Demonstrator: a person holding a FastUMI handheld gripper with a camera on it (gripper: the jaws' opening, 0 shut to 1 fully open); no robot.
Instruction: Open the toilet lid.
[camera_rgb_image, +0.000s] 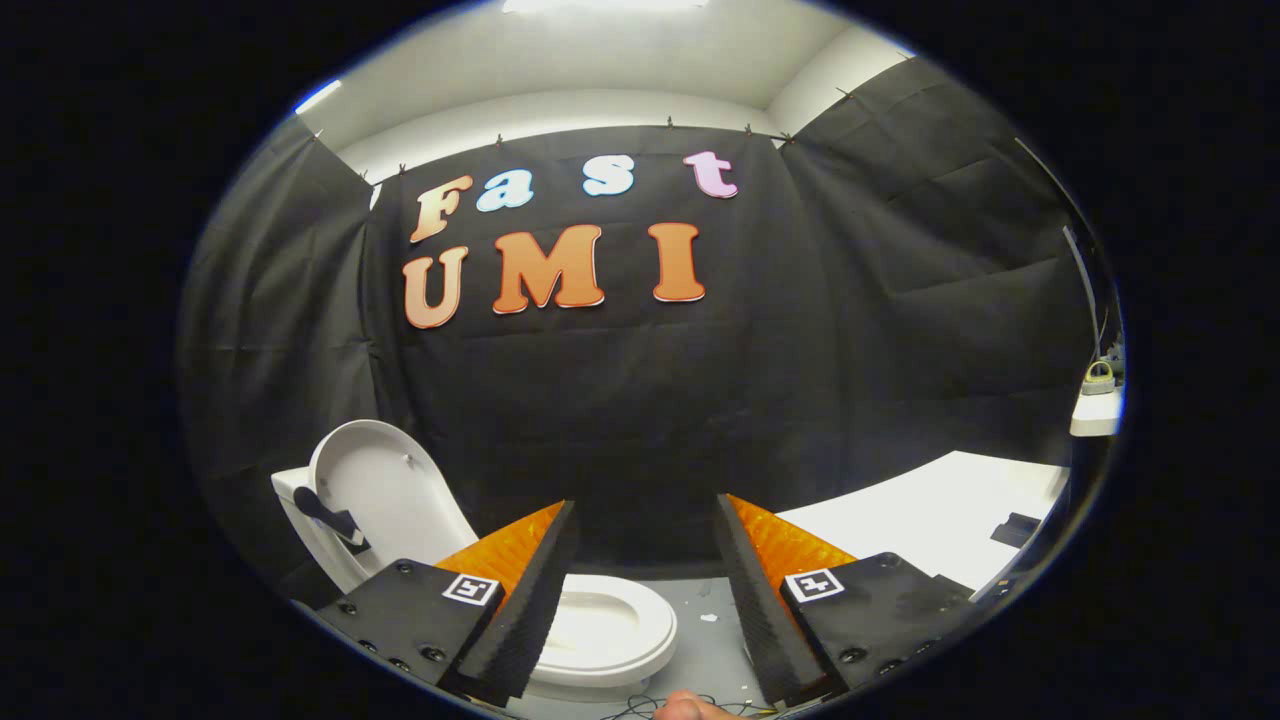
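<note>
Black cloth hangs as the booth's wall (760, 380) across the back and both sides of the gripper view, pinned along its top edge under a pale ceiling (620, 60) with a bright light strip. Low down stands the white toilet (610, 630), taken here as the landmark, on a grey floor (705, 640). Its bowl and oval seat lie partly behind the gripper's left finger and partly in the gap between the two fingers, below and just beyond their tips. The toilet lid (385, 490) is raised, standing nearly upright at the back of the seat and leaning toward the cistern (292, 500), of which a white corner shows behind the lid. A dark piece (325, 515) sits at the lid's lower edge near the hinge; what it is cannot be told. Off to the side of the toilet, past the right finger, a white flat surface (930, 520) runs along the foot of the cloth, with a small dark object (1018, 528) lying on it. Higher up on that side a white ledge (1095, 415) carries a small item too blurred to name. The gripper (645, 515) has its fingers spread wide apart with nothing between them and touching nothing, tips aimed at the cloth above the seat. Close beneath the fingers, part of a hand (690, 708) and some thin wires (640, 708) lie nearer than the toilet.
</note>
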